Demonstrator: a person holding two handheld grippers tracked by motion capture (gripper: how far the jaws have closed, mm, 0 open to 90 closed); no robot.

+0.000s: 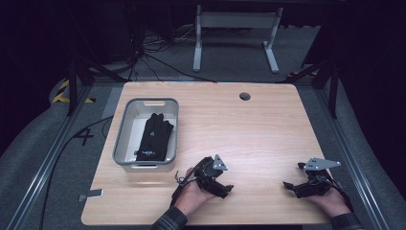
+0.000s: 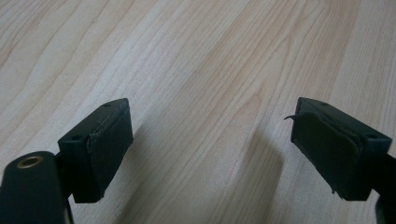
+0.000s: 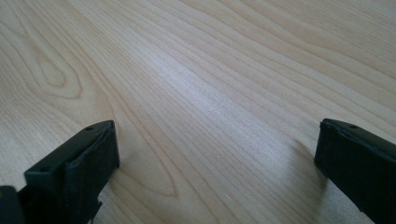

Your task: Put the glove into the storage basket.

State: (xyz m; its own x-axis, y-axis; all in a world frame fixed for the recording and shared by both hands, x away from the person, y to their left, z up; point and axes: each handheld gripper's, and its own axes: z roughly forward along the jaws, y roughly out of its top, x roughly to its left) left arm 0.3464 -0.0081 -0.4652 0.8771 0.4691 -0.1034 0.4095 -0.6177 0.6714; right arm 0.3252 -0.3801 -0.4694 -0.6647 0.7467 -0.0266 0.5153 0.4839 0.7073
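Observation:
A black glove [image 1: 154,136] lies inside a grey plastic bin [image 1: 123,129] at the left of the wooden table [image 1: 249,124]. My left gripper [image 1: 227,190] rests low over the table near the front edge, right of the bin, held by a hand. In the left gripper view its jaws stand wide apart with bare wood between them [image 2: 210,144]. My right gripper [image 1: 290,186] sits at the front right, also in a hand. Its jaws are spread wide over bare wood [image 3: 215,158], nothing between them.
A round cable hole [image 1: 245,96] sits near the table's far edge. Beyond the table stand a grey metal frame [image 1: 234,28] and floor cables [image 1: 158,57]. A small grey tab [image 1: 91,194] lies off the table's front-left corner.

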